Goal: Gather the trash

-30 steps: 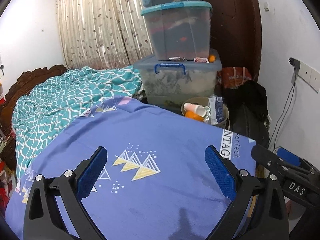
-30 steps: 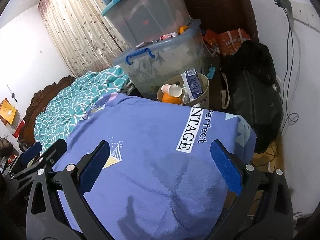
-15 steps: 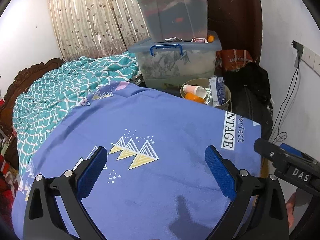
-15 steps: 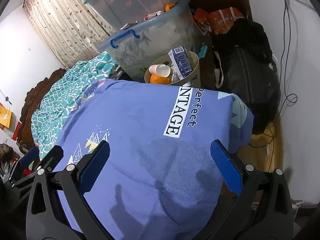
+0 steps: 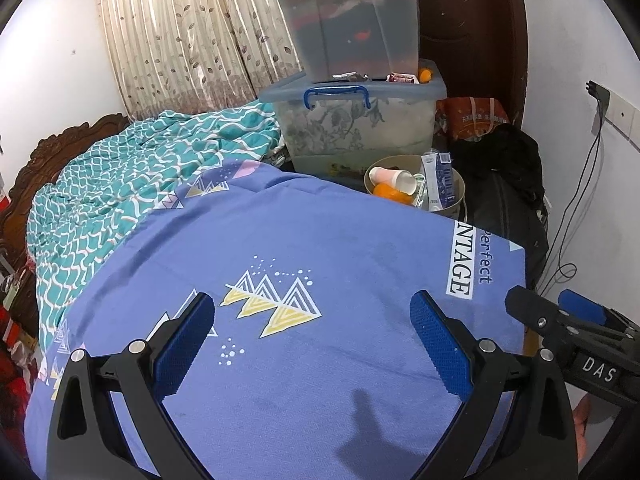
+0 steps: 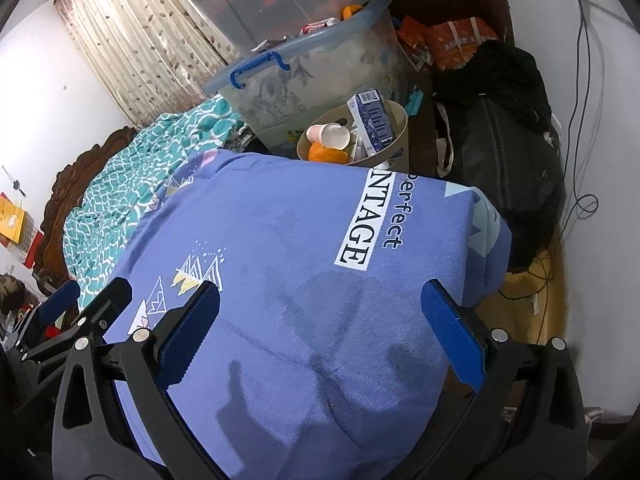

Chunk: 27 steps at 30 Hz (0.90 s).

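A tan trash bin [image 5: 456, 194] [image 6: 400, 120] stands past the far edge of the bed, by the stacked storage boxes. It holds a paper cup [image 5: 394, 178] [image 6: 328, 134], an orange peel [image 5: 390, 193] [image 6: 326, 154] and a blue carton [image 5: 442, 180] [image 6: 372, 120]. My left gripper [image 5: 312, 328] is open and empty above the blue bedsheet [image 5: 300, 248]. My right gripper [image 6: 320, 320] is open and empty above the same sheet [image 6: 280, 220]. The right gripper also shows at the right edge of the left wrist view [image 5: 568, 324].
Clear storage boxes [image 5: 356, 120] are stacked behind the bin. A teal quilt [image 5: 120, 184] lies on the bed to the left. A black bag [image 6: 500, 120] and an orange bag [image 6: 452, 40] sit by the right wall, with cables [image 6: 576, 200] hanging down.
Both grippers have pulled back and risen over the bed, so the bin and boxes look farther off. Both stay open and empty.
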Each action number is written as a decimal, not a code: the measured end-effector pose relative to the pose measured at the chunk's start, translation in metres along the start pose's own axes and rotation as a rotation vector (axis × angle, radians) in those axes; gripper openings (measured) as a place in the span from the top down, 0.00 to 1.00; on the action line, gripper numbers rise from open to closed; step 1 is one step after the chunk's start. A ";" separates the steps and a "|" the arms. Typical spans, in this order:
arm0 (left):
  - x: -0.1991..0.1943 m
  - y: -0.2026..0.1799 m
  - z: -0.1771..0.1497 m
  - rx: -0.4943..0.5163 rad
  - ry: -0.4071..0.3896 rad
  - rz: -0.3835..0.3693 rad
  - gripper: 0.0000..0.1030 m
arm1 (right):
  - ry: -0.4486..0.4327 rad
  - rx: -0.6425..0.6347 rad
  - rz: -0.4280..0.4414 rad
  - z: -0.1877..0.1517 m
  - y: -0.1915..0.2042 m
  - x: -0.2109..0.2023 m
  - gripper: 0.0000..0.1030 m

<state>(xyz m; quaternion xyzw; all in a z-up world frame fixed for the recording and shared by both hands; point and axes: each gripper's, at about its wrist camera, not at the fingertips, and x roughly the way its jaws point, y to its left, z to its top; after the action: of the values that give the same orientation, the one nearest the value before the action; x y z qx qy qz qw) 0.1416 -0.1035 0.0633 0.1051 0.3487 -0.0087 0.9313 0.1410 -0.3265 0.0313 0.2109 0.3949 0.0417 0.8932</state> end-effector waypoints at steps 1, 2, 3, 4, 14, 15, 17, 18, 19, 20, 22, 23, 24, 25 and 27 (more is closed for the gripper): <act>0.000 0.000 0.000 -0.001 -0.001 0.000 0.08 | -0.001 -0.002 0.000 0.000 0.000 0.000 0.03; -0.001 0.001 0.000 -0.001 -0.001 0.000 0.08 | -0.003 -0.003 0.001 0.000 0.001 -0.001 0.03; -0.001 0.001 0.000 -0.001 -0.002 0.001 0.08 | -0.004 -0.005 0.001 0.000 0.001 -0.001 0.03; -0.001 0.001 0.000 -0.001 -0.001 0.000 0.08 | -0.005 -0.007 0.002 0.000 0.002 -0.001 0.03; -0.003 0.001 0.003 -0.004 -0.006 0.005 0.08 | 0.001 -0.016 0.007 -0.001 0.004 -0.001 0.03; -0.003 0.002 0.002 -0.003 -0.007 0.005 0.08 | 0.001 -0.015 0.006 -0.001 0.004 -0.001 0.03; -0.004 0.001 0.003 -0.001 -0.011 0.008 0.08 | 0.001 -0.015 0.006 -0.002 0.004 -0.001 0.03; -0.004 0.001 0.004 0.000 -0.014 0.011 0.08 | 0.001 -0.015 0.005 -0.001 0.004 -0.001 0.03; -0.005 0.001 0.005 0.000 -0.016 0.015 0.08 | 0.000 -0.015 0.006 -0.002 0.004 -0.001 0.03; -0.004 0.001 0.005 0.000 -0.016 0.016 0.08 | -0.001 -0.014 0.005 -0.001 0.004 -0.001 0.03; -0.003 0.001 0.006 -0.001 -0.013 0.015 0.08 | -0.003 -0.013 0.005 -0.001 0.004 -0.001 0.03; -0.003 0.001 0.006 0.000 -0.010 0.016 0.08 | -0.005 -0.013 0.005 -0.001 0.004 -0.001 0.03; -0.002 0.001 0.006 -0.001 -0.007 0.017 0.08 | -0.006 -0.014 0.005 -0.001 0.005 -0.001 0.03; -0.001 0.001 0.008 -0.004 -0.002 0.018 0.08 | -0.009 -0.014 0.006 -0.001 0.006 -0.001 0.03; 0.001 0.002 0.008 -0.012 0.006 0.017 0.08 | -0.016 -0.013 0.007 -0.001 0.006 -0.002 0.03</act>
<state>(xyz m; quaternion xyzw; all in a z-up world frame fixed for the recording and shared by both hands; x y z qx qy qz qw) 0.1478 -0.1033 0.0682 0.1026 0.3505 0.0018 0.9309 0.1394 -0.3213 0.0349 0.2067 0.3865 0.0460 0.8977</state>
